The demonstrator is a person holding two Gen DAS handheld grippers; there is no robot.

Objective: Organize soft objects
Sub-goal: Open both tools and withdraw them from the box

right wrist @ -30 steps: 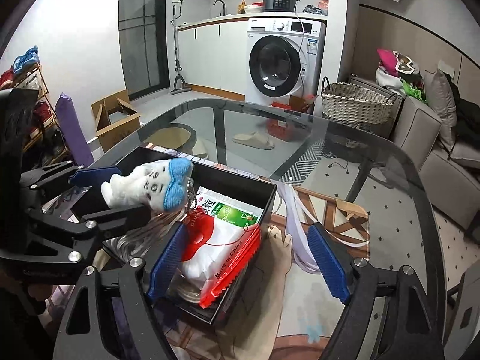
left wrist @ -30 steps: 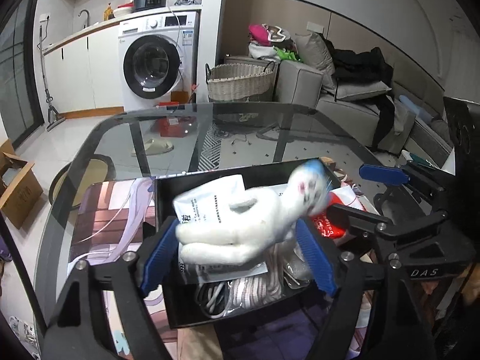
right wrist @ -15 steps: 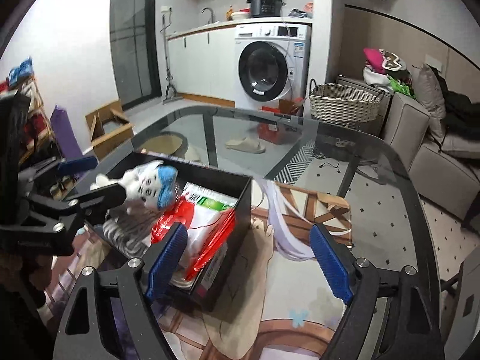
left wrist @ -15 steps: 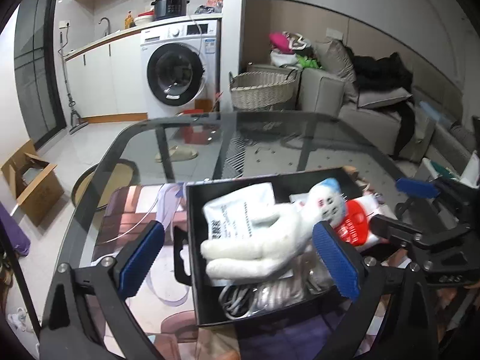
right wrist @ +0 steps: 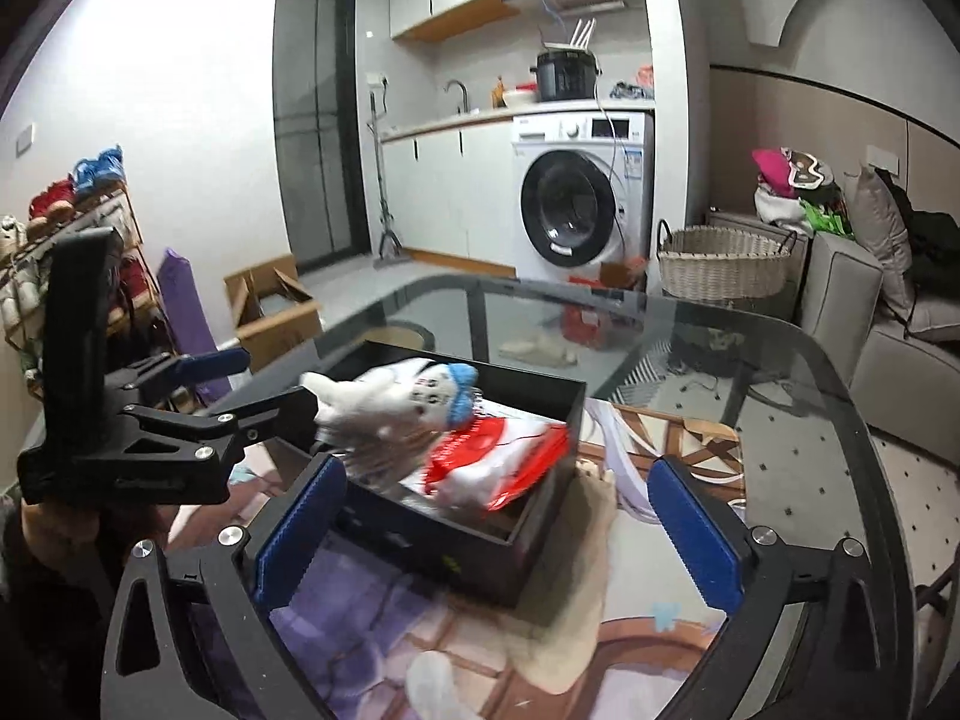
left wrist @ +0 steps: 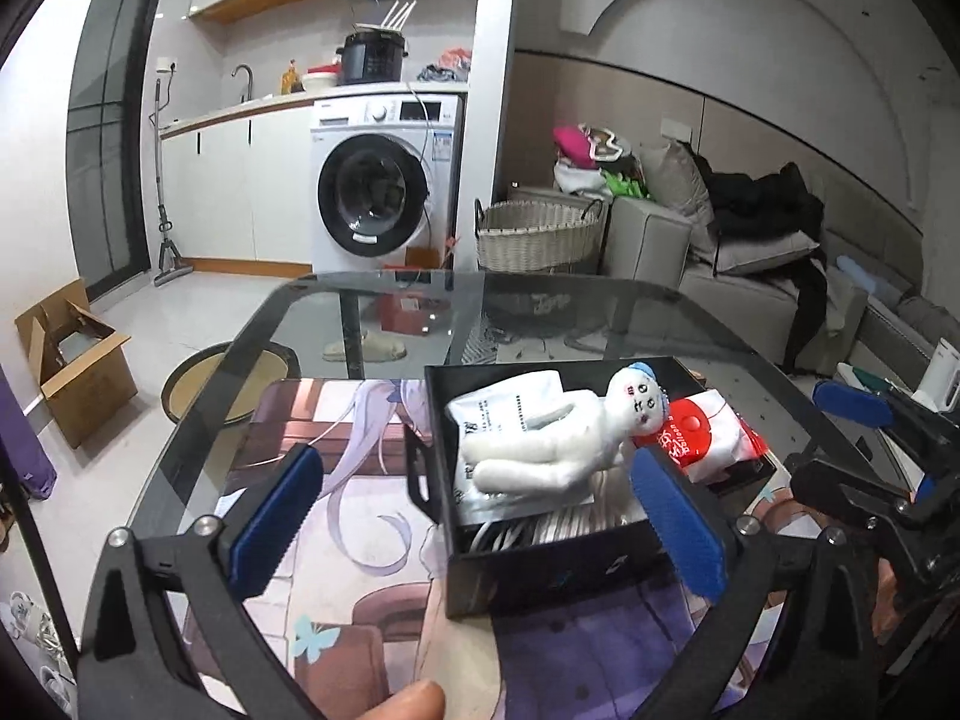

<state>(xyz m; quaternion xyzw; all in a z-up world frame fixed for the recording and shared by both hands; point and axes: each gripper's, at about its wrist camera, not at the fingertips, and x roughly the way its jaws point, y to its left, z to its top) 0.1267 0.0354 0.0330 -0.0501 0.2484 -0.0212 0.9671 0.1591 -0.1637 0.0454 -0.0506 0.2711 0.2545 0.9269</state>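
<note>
A white plush doll with a blue cap [left wrist: 558, 438] lies in an open black box [left wrist: 576, 564] on top of a white pouch [left wrist: 510, 405], white cables [left wrist: 540, 525] and a red-and-white pack [left wrist: 708, 432]. My left gripper [left wrist: 474, 522] is open and empty, drawn back in front of the box. My right gripper [right wrist: 492, 522] is open and empty, in front of the same box [right wrist: 474, 552]; the doll [right wrist: 414, 396] and the red pack [right wrist: 498, 456] show there too. The left gripper also shows in the right wrist view [right wrist: 240, 384], beside the doll.
The box stands on a printed mat [left wrist: 324, 468] on a glass table [left wrist: 540, 300]. Beyond are a washing machine [left wrist: 378, 180], a wicker basket [left wrist: 534, 237], a sofa [left wrist: 750, 276] and a cardboard box [left wrist: 72, 360] on the floor. A shoe rack [right wrist: 66, 222] stands at the left.
My left gripper opened and let go of the plush doll, which now lies in the box, then drew back and up. My right gripper also drew back from the box.
</note>
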